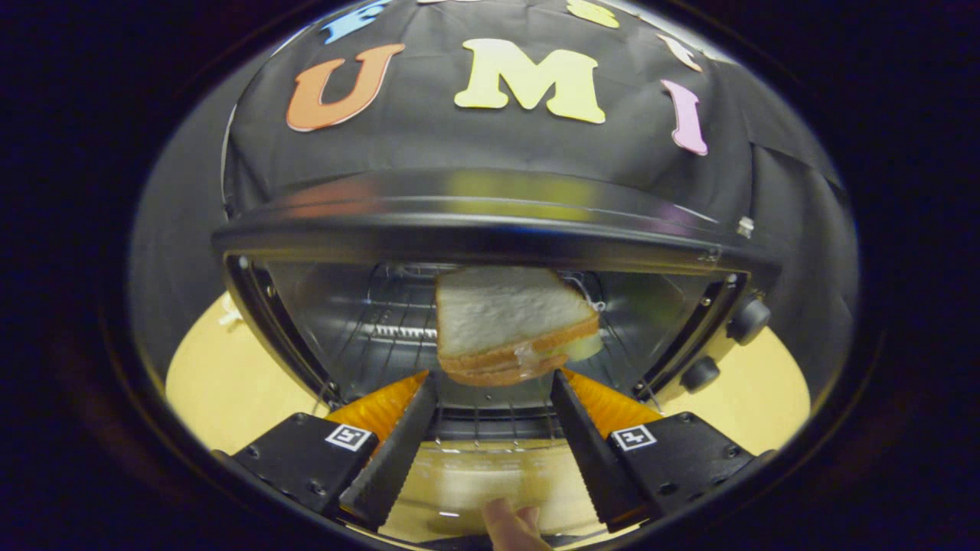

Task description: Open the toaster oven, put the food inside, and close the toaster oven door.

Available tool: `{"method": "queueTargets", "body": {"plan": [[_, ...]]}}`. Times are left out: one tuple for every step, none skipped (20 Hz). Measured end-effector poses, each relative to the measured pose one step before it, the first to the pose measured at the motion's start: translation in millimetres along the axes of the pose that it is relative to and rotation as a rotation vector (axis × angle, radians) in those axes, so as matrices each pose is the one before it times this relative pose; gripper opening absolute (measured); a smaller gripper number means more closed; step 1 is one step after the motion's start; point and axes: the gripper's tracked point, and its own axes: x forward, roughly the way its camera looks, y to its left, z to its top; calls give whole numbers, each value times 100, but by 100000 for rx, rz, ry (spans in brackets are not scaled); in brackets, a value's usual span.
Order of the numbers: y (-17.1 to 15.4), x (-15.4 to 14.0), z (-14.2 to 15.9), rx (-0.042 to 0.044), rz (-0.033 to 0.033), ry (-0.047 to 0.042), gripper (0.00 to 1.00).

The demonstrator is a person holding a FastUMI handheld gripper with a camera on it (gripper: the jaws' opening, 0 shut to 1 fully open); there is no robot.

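Gripper (pixel 494 379) fingers clamp a white-bread sandwich (pixel 509 325) at their tips. Silver toaster oven (pixel 490 229) (door down) gapes just beyond, straight ahead.

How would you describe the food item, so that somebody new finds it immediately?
Look at the open toaster oven on the yellow table. In front of its wire rack, the gripper fingers pinch a sandwich: white bread, the only soft, pale thing among metal.
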Motion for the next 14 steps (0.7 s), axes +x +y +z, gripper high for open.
{"method": "queueTargets", "body": {"plan": [[192, -693, -219, 520, 1095, -1088, 99], [-60, -753, -465, 1496, 792, -377, 100], [-207, -1062, -509, 1129, 852, 173, 100], [-140, -932, -755, 1535, 375, 1719, 100], [246, -1083, -862, 508, 1763, 1327, 100], [290, -1038, -684, 113, 1915, 1198, 100], [121, -974, -829, 52, 1136, 1586, 100], [137, -1112, -796, -481, 768, 1720, 100], [-10, -877, -561, 472, -10, 667, 100], [-139, -958, -459, 411, -665, 542, 100], [-174, -890, -174, -320, -485, -755, 100], [-447, -712, -199, -898, -1325, -537, 100], [-669, -611, -345, -345, -2527, -386, 100], [-432, -344, -262, -808, -1267, 91, 100]]}}
